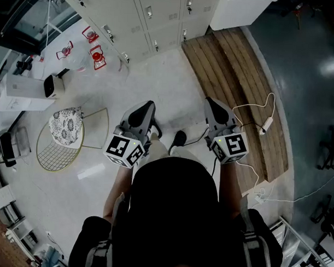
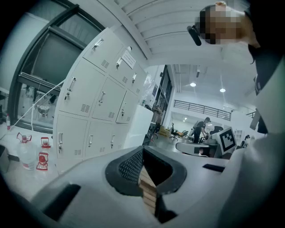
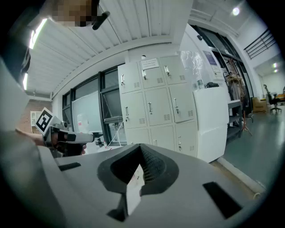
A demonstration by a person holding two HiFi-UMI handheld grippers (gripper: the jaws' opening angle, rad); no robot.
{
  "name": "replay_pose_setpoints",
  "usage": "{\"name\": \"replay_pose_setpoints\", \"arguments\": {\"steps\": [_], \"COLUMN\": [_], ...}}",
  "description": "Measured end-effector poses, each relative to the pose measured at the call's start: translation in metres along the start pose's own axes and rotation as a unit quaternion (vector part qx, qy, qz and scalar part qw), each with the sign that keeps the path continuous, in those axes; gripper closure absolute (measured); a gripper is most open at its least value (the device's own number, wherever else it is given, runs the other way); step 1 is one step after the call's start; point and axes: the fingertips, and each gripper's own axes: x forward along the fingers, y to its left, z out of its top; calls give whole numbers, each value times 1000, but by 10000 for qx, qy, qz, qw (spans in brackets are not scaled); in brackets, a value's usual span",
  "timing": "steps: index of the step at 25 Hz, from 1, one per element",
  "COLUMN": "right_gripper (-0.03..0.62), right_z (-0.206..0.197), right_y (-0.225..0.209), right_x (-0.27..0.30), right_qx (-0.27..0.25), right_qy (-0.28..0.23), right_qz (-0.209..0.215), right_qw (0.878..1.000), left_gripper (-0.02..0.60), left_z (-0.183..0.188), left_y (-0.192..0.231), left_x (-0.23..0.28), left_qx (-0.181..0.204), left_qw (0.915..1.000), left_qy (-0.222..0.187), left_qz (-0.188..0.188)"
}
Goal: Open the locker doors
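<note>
Head view shows left gripper [image 1: 141, 114] and right gripper [image 1: 216, 109] well apart from closed lockers [image 1: 160, 18]. Both sets of jaws press together, empty

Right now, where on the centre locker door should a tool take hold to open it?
The slim upright handle at the left edge of the centre locker door. Approach squarely from the front, closing sideways across it; its edge position suggests right-side hinges.
</note>
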Motion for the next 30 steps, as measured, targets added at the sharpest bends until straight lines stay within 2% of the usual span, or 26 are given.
{"name": "replay_pose_setpoints", "arguments": {"steps": [15,21,30], "right_gripper": [589,589,589], "right_z": [1,-2,28], "right_y": [8,0,-20], "right_x": [-1,31,98], "right_qx": [-57,25,-40], "right_qy": [-97,-5,8], "right_qz": [197,111,-120], "right_qw": [9997,9999,9999], "left_gripper": [563,563,563], "left_z": [-11,-8,23], "left_y": [-9,25,83], "left_x": [-6,12,68], "left_qx": [-69,-99,-184], "left_qw": [9999,9998,9998], "left_qy": [110,163,29], "left_qz": [71,101,-105]}}
